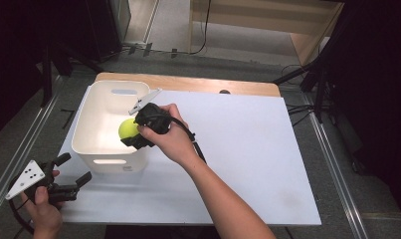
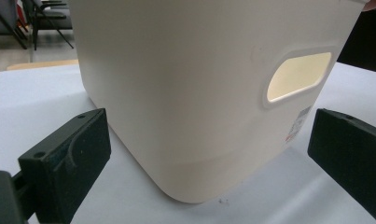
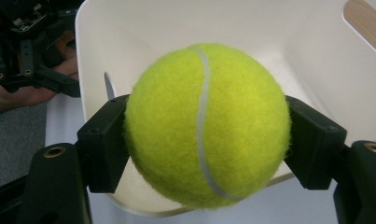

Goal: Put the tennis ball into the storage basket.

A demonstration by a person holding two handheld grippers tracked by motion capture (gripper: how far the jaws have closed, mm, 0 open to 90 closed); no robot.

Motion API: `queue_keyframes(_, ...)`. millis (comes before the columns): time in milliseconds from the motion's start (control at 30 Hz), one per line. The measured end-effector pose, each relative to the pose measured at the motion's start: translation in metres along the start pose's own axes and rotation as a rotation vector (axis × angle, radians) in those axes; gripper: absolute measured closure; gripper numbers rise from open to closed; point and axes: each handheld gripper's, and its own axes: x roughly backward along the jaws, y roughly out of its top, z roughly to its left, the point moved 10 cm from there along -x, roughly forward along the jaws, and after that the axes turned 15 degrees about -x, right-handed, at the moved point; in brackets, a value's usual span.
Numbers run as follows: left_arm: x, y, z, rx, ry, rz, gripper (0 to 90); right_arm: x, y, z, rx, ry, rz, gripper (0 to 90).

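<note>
A yellow tennis ball (image 1: 128, 128) (image 3: 206, 123) is clamped between the jaws of my right gripper (image 1: 131, 132) (image 3: 206, 140), which is shut on it. The ball hangs over the near right part of a white plastic bin (image 1: 96, 117) (image 3: 288, 32), above its inside. My left gripper (image 1: 71, 172) (image 2: 209, 154) rests at the near left corner of the table, open, with nothing between its fingers. It points at the bin's near outer wall (image 2: 185, 93), a short way from it, with the handle slot (image 2: 297, 74) to the right.
The bin stands at the far left of a white board (image 1: 248, 149) that covers a wooden table (image 1: 188, 83). Dark stands and cables ring the table on the floor. The board's right half is bare.
</note>
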Motion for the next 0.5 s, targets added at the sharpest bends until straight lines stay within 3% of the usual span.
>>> queue_keyframes(200, 0.0000, 0.0000, -0.0001, 0.000, 0.000, 0.000, 0.0, -0.0018, -0.0007, -0.0006, 0.004, 0.007, -0.002, 23.6)
queue_keyframes(367, 0.0001, 0.0000, -0.0001, 0.000, -0.001, 0.001, 0.0, -0.0048, -0.0020, -0.0001, 0.042, -0.021, 0.006, 22.3)
queue_keyframes(500, 0.0001, 0.0000, 0.0000, 0.000, -0.002, 0.001, 0.0, -0.0037, -0.0030, -0.0011, 0.037, -0.039, 0.000, 17.1)
